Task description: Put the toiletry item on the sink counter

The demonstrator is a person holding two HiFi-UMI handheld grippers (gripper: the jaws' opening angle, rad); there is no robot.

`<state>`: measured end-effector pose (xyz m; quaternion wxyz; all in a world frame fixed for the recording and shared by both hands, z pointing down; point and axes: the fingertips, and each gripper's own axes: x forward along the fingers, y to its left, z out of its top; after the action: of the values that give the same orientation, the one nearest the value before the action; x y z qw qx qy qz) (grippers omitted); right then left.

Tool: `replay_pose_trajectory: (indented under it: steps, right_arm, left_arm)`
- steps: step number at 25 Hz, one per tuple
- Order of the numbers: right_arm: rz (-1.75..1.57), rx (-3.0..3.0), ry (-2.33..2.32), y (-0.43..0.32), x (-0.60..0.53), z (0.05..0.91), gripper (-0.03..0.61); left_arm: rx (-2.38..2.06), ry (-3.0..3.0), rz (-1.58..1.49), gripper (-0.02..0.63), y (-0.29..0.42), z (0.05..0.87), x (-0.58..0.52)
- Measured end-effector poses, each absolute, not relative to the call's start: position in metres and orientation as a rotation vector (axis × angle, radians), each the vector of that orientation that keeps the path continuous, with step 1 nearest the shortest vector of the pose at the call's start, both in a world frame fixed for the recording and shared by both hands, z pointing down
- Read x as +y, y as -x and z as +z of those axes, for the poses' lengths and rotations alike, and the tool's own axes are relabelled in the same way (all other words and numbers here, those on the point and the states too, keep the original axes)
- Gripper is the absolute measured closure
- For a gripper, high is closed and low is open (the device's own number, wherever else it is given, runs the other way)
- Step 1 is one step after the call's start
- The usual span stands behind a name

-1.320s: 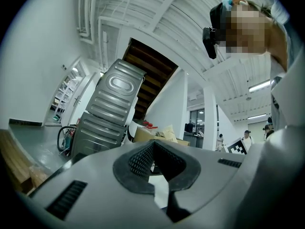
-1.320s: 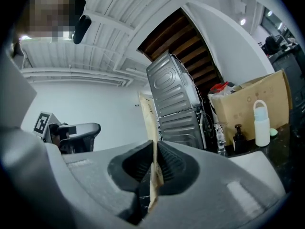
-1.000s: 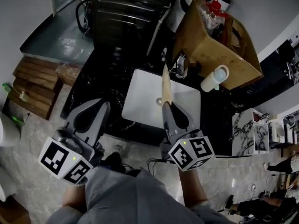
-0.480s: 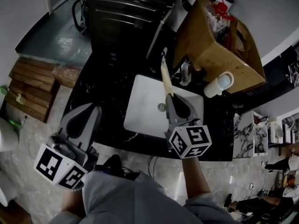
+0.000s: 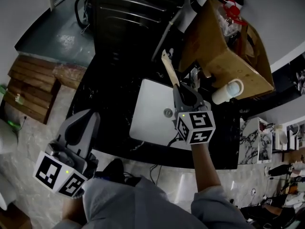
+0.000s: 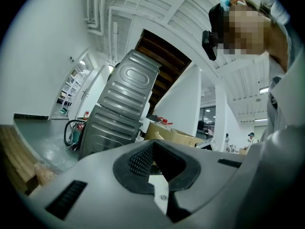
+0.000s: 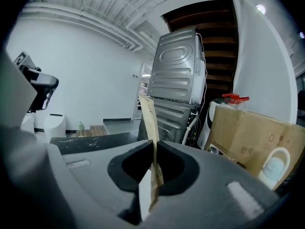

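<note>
The right hand-held gripper [image 5: 183,90] is clamped on the near end of a slim, flat, tan paper toiletry packet [image 5: 170,69] (the right gripper view shows the pads tight on either face, the packet standing edge-on). It is held in the air over the far side of the white rectangular sink basin [image 5: 145,116], resting on nothing yet. The packet's long axis runs straight out from the jaws, away from the person. Its free tip seems to reach over the strip of black marble-patterned counter [image 5: 102,97] behind the basin. That strip lies just ahead of and below the tip, so I'd judge the coming move to be a short push forward and down. It should keep clear of the brown cardboard box [image 5: 224,51] just to the right. The left hand-held gripper [image 5: 89,118] hangs at the counter's near left edge, jaws together on nothing, well apart from the packet. The right hand is plainly the nearer one.
</note>
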<state>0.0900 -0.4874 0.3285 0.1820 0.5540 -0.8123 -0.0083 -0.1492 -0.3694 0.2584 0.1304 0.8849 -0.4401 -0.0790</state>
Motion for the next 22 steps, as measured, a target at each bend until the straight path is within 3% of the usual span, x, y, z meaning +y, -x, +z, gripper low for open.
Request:
replay_pose_trajectory:
  steps: [22]
  right_arm:
    - [-0.191,-2.062,-1.313,-0.082,-0.611,0.412,0.555]
  left_arm:
    - [-1.353,-2.498,-0.211,0.609,0.190,0.275,-0.408]
